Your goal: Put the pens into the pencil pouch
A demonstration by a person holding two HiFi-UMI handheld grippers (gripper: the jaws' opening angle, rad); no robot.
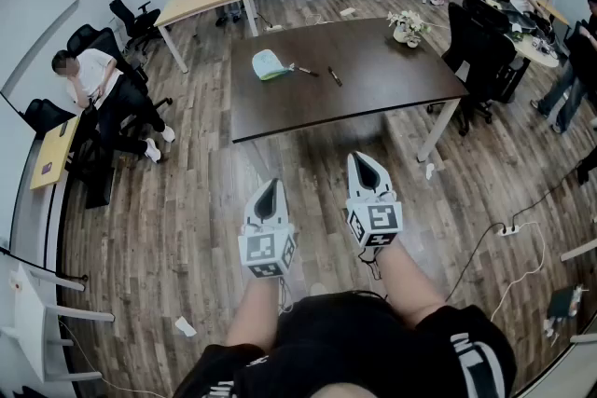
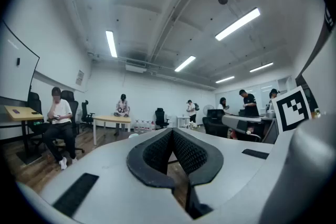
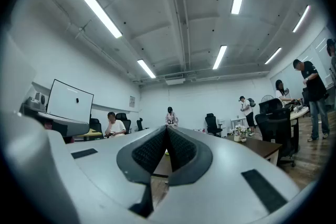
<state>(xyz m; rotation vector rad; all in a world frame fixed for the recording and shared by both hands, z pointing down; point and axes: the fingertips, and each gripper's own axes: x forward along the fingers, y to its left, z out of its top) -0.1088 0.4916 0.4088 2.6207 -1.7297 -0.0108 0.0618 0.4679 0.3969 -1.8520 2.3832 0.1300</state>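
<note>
A light blue-green pencil pouch [image 1: 269,64] lies on the dark brown table [image 1: 373,89], near its far left part. Two dark pens [image 1: 305,70] [image 1: 335,76] lie just right of the pouch. Both grippers hang over the wooden floor, well short of the table's near edge. My left gripper [image 1: 270,185] is shut and empty, its tips meeting in the left gripper view [image 2: 171,130]. My right gripper [image 1: 359,158] is shut and empty too, tips together in the right gripper view [image 3: 167,127]. In both gripper views the jaws hide the pouch and the pens.
A small pot of white flowers [image 1: 408,26] stands at the table's far right corner. Black office chairs [image 1: 478,61] crowd the right end of the table. A seated person [image 1: 98,93] is at the left. A power strip and cables [image 1: 508,228] lie on the floor at right.
</note>
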